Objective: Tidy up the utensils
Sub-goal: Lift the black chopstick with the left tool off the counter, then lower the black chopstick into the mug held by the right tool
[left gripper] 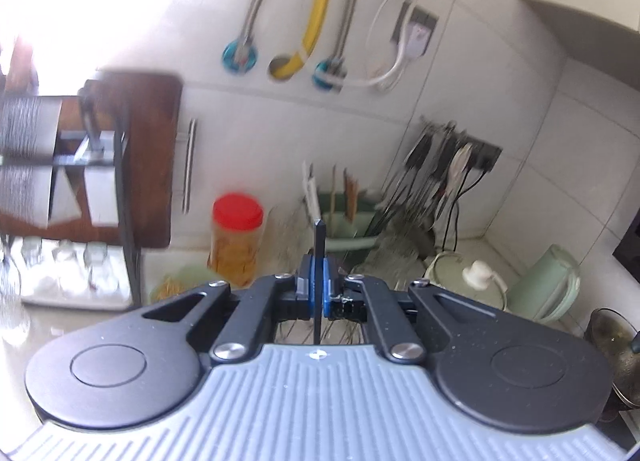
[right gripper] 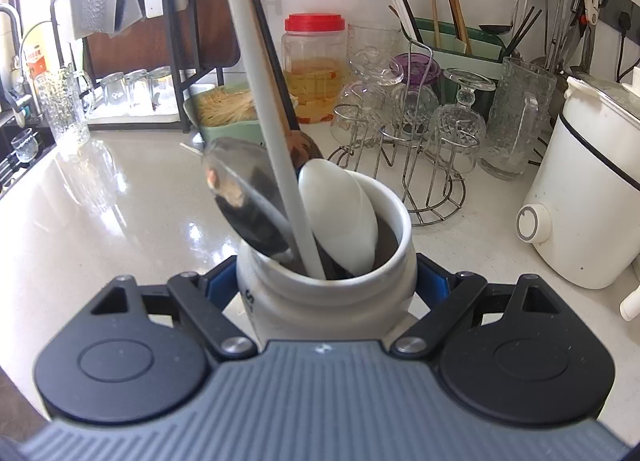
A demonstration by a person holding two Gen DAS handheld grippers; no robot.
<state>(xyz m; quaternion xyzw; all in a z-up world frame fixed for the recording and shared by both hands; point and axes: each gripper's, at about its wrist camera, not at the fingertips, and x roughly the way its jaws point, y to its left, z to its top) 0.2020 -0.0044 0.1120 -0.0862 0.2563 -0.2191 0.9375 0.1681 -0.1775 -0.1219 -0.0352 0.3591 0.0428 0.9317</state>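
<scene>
The left gripper (left gripper: pixel 318 281), in the middle of its blurry view, pinches a thin dark stick (left gripper: pixel 319 261) standing straight up; its lower end is hidden. The right gripper (right gripper: pixel 324 289) tilts down and squeezes a white jar (right gripper: pixel 320 301), bottom middle, full of spoons (right gripper: pixel 340 217).

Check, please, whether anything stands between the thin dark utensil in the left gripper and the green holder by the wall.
Yes: the wire rack of upturned glasses stands in front of the green holder; the thin dark utensil would likely have to go over it.
</scene>
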